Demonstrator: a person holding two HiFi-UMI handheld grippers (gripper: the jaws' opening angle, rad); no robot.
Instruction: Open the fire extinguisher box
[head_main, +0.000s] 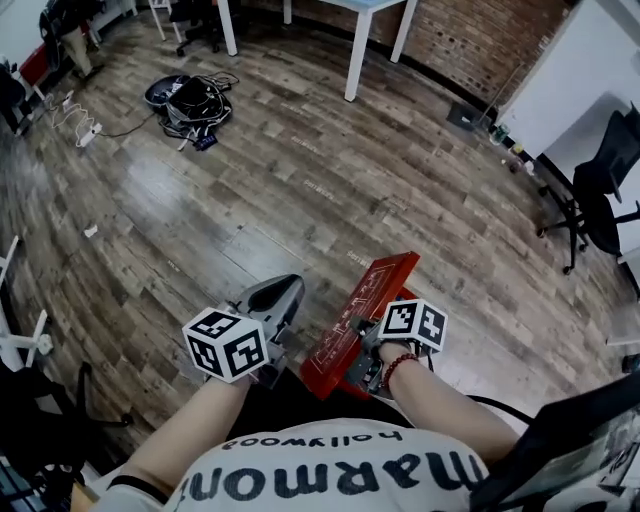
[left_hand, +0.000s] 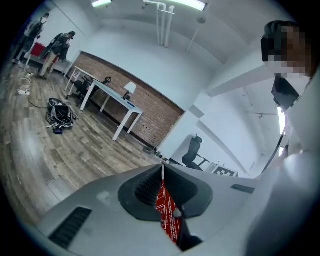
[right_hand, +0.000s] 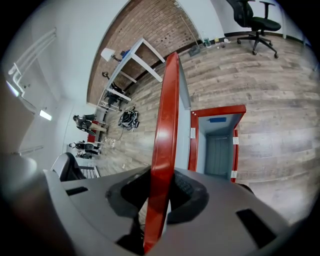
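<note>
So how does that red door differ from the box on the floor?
The door is lifted up, clamped in the right gripper; the box lies flat on the floor. The door's face carries white print; the box shows a plain grey-blue inside. Both are red.

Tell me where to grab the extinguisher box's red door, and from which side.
Grip the red door by its thin near edge, edge-on from the person's side, as the right gripper does: the flat panel stands raised off the open box, slim enough for the jaws.
</note>
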